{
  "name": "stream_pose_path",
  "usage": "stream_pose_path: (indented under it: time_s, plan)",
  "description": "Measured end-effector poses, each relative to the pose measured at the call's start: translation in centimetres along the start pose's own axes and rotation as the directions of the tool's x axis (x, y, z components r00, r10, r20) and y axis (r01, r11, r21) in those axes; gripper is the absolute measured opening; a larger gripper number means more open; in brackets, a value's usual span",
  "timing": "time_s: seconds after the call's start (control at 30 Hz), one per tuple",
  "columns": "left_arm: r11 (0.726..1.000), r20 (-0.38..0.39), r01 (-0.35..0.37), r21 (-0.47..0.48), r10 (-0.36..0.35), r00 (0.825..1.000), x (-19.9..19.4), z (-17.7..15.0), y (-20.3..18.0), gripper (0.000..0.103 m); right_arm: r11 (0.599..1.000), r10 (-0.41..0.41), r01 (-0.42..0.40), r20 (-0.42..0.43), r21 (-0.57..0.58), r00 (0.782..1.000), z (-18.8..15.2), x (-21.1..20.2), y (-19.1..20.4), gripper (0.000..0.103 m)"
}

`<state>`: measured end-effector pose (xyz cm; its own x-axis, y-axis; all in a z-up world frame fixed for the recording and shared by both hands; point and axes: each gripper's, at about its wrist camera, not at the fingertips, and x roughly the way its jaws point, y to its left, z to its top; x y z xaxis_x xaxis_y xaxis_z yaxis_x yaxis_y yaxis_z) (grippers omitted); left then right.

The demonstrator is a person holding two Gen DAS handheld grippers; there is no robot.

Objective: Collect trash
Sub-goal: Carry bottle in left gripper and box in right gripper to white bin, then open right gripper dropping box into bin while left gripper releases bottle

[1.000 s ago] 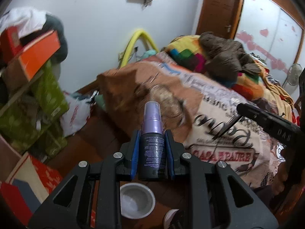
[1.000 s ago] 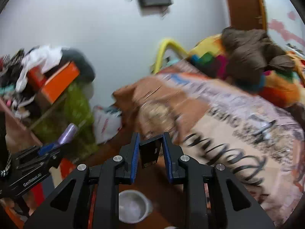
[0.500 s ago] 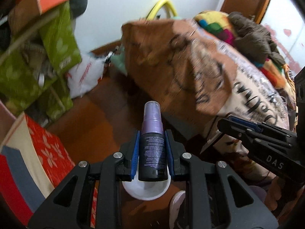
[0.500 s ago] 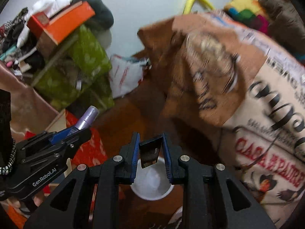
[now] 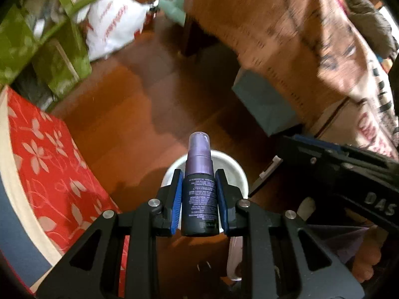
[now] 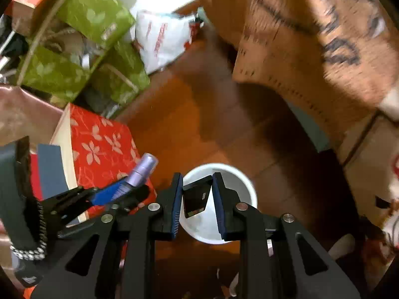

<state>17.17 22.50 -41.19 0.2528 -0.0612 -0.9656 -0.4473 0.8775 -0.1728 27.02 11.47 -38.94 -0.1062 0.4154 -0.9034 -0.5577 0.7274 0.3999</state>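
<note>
While the left tool (image 5: 199, 194) squeezes a purple spray bottle (image 5: 199, 186), the right tool (image 6: 197, 199) pinches a small black card (image 6: 195, 199) above the white bin (image 6: 237, 182).

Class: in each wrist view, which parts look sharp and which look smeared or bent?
Left wrist view: spray bottle and left gripper sharp; bedcover motion-smeared; edges bowed by fisheye. Right wrist view: black card in right gripper crisp; green boxes softer; white bin clear.
</note>
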Motion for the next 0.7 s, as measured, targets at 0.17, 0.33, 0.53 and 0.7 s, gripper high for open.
stream_pose_path:
  time_s: [0.17,0.33,0.53,0.7]
  plan:
    - [0.999,-0.104,-0.007,-0.035,0.004,0.995,4.9,-1.1,0.9,0.025,1.0,-0.012,0.014,-0.095,0.019,0.995,0.0,3.0,-0.6,0.02]
    - [0.998,-0.196,-0.031,-0.062,0.018,0.98,9.0,-2.5,1.8,0.025,0.996,-0.087,0.091,-0.188,0.015,0.978,-0.3,5.6,-1.4,0.019]
    - [0.992,-0.272,-0.011,-0.123,-0.023,0.962,11.8,-4.1,3.0,0.025,0.995,-0.087,0.098,-0.286,0.025,0.954,-0.8,7.2,-2.4,0.019]
    - [0.991,-0.285,0.005,-0.131,-0.042,0.958,12.2,-4.2,2.8,0.025,0.994,-0.106,0.108,-0.248,-0.006,0.963,-0.4,6.7,-1.8,0.019]
